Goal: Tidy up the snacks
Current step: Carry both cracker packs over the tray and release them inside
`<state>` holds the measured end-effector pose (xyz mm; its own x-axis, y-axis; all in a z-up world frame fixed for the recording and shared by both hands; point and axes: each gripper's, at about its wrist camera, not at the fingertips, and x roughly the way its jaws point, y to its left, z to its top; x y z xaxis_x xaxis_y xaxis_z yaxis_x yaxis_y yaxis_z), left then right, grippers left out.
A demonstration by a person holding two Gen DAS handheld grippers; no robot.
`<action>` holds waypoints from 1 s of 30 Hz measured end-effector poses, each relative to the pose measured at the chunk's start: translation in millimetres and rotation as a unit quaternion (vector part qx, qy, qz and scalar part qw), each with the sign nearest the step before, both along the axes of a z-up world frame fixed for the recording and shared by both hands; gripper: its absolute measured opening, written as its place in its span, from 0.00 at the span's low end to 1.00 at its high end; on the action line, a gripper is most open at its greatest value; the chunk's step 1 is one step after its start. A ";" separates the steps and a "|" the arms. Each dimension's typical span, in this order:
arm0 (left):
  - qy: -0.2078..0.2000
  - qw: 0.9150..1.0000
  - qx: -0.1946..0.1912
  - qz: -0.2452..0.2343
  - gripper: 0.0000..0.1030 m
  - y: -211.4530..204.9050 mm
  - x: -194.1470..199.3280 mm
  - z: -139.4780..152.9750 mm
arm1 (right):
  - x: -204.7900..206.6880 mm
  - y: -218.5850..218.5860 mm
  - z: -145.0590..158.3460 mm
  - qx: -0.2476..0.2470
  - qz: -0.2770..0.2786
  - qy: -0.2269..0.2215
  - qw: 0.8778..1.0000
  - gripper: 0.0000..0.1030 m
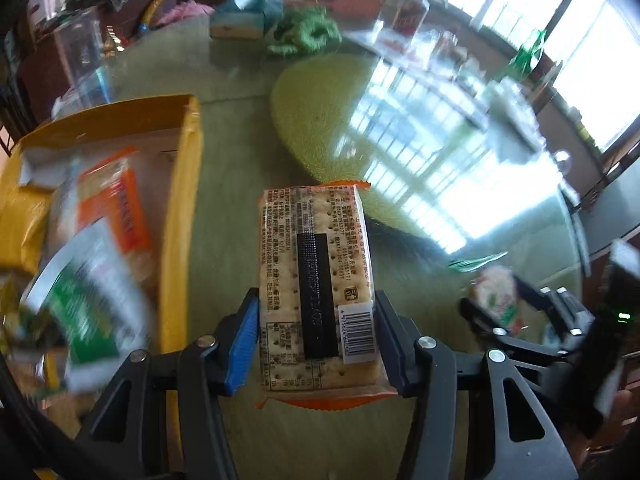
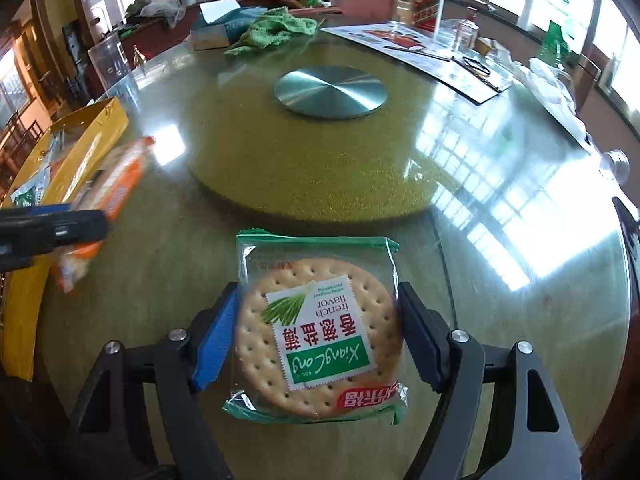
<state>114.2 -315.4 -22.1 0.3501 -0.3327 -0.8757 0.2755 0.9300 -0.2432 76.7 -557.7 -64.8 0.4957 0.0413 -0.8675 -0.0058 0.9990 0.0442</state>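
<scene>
My left gripper point(image 1: 316, 332) is shut on an orange-edged pack of square crackers point(image 1: 316, 280), held above the table just right of the yellow box point(image 1: 180, 208). The box holds several snack packs, among them a green one point(image 1: 92, 304) and an orange one point(image 1: 120, 204). My right gripper point(image 2: 316, 336) is shut on a green-edged pack of round crackers point(image 2: 320, 332) above the table's near edge. In the right wrist view the left gripper point(image 2: 48, 232) with its orange pack point(image 2: 112, 188) is at the far left beside the yellow box point(image 2: 80, 148).
The round glass table point(image 2: 500, 200) has a green turntable with a metal disc point(image 2: 331, 92) in the middle. At the back lie a green cloth point(image 2: 276, 28), a tissue box point(image 2: 216, 28), bottles point(image 2: 416, 0) and papers point(image 2: 420, 56). A clear jug point(image 2: 108, 60) stands at the left.
</scene>
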 end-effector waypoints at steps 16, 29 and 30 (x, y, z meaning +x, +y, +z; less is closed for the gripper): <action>-0.065 0.991 -0.118 -0.019 0.52 45.1 -53.6 57.7 | -63.3 21.3 39.9 0.141 -0.045 -0.088 0.985 0.74; -0.120 0.980 -0.149 0.053 0.52 160.4 -89.6 96.6 | -80.4 122.1 113.0 0.199 0.072 -0.151 0.965 0.74; -0.125 0.979 -0.148 0.062 0.52 168.1 -90.1 97.1 | -78.4 130.2 114.4 0.198 0.080 -0.149 0.965 0.74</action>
